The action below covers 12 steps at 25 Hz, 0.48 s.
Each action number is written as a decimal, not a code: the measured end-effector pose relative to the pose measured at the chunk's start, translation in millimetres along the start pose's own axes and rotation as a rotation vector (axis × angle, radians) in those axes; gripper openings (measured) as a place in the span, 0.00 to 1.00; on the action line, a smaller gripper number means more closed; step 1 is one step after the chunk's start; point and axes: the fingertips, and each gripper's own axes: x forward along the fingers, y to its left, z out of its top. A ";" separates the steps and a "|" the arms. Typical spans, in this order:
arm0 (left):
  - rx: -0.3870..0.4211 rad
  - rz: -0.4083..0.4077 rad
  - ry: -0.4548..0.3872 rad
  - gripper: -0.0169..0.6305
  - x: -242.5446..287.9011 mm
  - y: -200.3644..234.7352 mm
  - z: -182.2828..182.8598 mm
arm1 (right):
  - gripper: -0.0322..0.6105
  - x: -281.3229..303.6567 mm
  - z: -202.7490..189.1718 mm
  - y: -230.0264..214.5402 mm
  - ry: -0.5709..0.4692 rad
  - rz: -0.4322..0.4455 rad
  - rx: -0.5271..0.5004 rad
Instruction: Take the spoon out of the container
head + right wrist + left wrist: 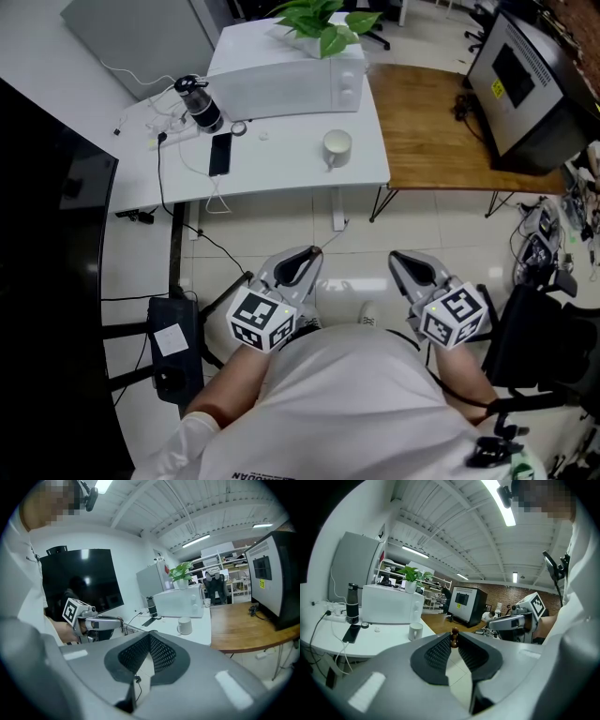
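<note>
My left gripper (pixel 453 639) is shut on a thin brown wooden piece with a knobbed end (pixel 454 632), apparently the spoon's handle; the rest of it is hidden by the jaws. In the head view this gripper (pixel 307 254) hangs over the floor, close to the person's body and short of the white table (pixel 281 173). A white mug (pixel 337 144) stands on that table, and I see nothing sticking out of it. My right gripper (pixel 150 635) has its tips together with nothing between them, level with the left one (pixel 398 256).
On the white table are a microwave (pixel 281 80) with a plant (pixel 323 23) on top, a dark bottle (pixel 200 103), a phone (pixel 219 154) and cables. A wooden table (pixel 422 131) with a black cabinet (pixel 525 84) adjoins on the right.
</note>
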 end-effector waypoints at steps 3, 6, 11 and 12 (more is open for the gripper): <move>0.001 0.003 -0.002 0.11 1.2 -0.2 0.3 | 0.06 -1.6 -1.0 -0.8 -0.002 -0.002 0.002; 0.001 0.006 0.001 0.11 1.9 -0.1 0.1 | 0.06 -2.8 -1.5 -2.5 -0.004 -0.006 0.005; 0.006 0.004 0.007 0.11 3.9 -1.4 -0.4 | 0.06 -3.2 -2.1 -3.5 -0.007 -0.005 0.010; 0.006 0.004 0.008 0.11 4.4 -1.9 -0.2 | 0.06 -3.4 -1.8 -3.4 -0.008 -0.004 0.009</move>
